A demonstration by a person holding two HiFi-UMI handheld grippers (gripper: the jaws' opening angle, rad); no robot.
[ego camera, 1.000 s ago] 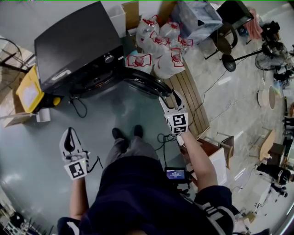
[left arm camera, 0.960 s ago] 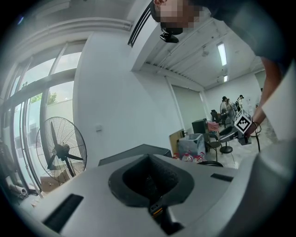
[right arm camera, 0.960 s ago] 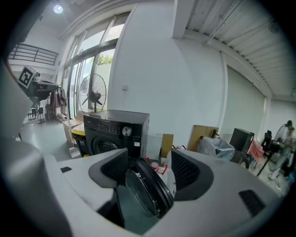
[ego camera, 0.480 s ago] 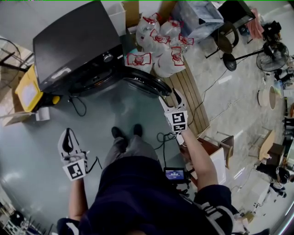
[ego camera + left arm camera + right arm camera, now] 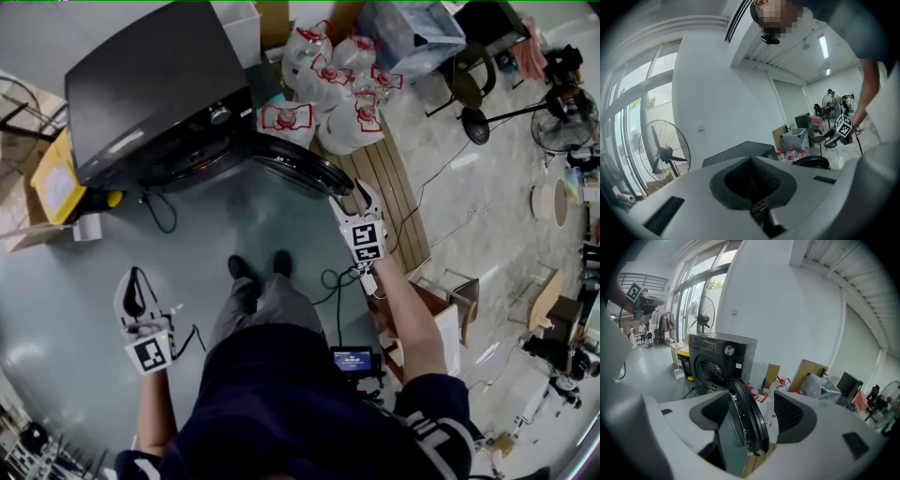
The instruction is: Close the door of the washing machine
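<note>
Washing machine (image 5: pixel 141 94) w/ round door (image 5: pixel 300 173) swung open at its front, right gripper (image 5: pixel 350 195) brought to door's edge, jaws just opened wide, rim between them, unpinched, left gripper (image 5: pixel 137 277) kept well clear of machine, jaws shut, empty

Black washing machine (image 5: pixel 150 89), black door (image 5: pixel 302 169)

Washing machine (image 5: pixel 150 84) in smooth black casing with a soft sheen, door (image 5: pixel 302 169) rimmed in glossy black plastic, floor (image 5: pixel 75 272) smooth shiny grey, slatted platform (image 5: pixel 394 202) of bare wood, clear plastic jugs (image 5: pixel 354 127), brown cardboard box (image 5: pixel 270 23), right gripper (image 5: pixel 350 197) matt grey plastic with rough dark pads (image 5: pixel 790 413)
</note>
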